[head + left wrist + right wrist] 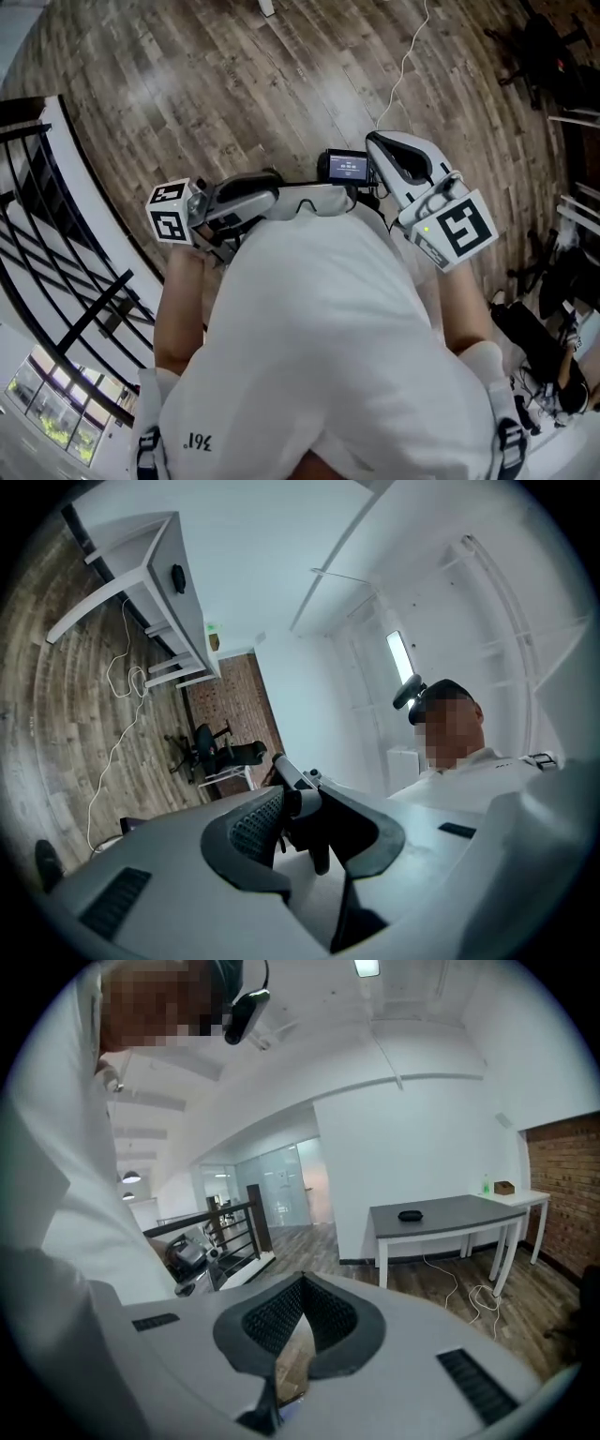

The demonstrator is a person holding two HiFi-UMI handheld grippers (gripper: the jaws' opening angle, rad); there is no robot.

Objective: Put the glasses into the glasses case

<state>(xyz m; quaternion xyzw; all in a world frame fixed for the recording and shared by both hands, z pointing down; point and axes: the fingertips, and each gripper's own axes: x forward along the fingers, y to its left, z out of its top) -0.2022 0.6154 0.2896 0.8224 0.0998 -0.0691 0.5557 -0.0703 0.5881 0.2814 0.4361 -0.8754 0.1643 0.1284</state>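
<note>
Two hand-held grippers up at chest height, just ahead of the person's white shirt (319,337), over a brown wood-plank floor (234,75).

Far left of the shirt: a black metal railing (66,244).

At the shirt's left front edge: the left gripper (302,803), with its cube of black-and-white square markers (171,212) on the outer side. Jaws partly apart and clamped on one pale grey temple arm of the clear-lensed, pale-framed glasses (319,201). Ribbed dark pad (255,825) pressed against the arm. Something dark hangs down between the jaws.

In front of the shirt's middle: the glasses themselves, roughly level in the air, reaching from the left gripper across to the right one.

At the shirt's right front edge: the right gripper (302,1288), angled slightly downward, its own black-and-white marker block (461,230) nearest the person's forearm. Jaws closed right together, pads meeting at the tips, nothing held between them. Cannot tell whether it touches the glasses' right end.

Well beyond the shirt, to the right: a thin white cable (408,56) trailing over the floor, and a grey-topped table with white legs (459,1211) bearing a small dark oval object (410,1214), too small to identify.
</note>
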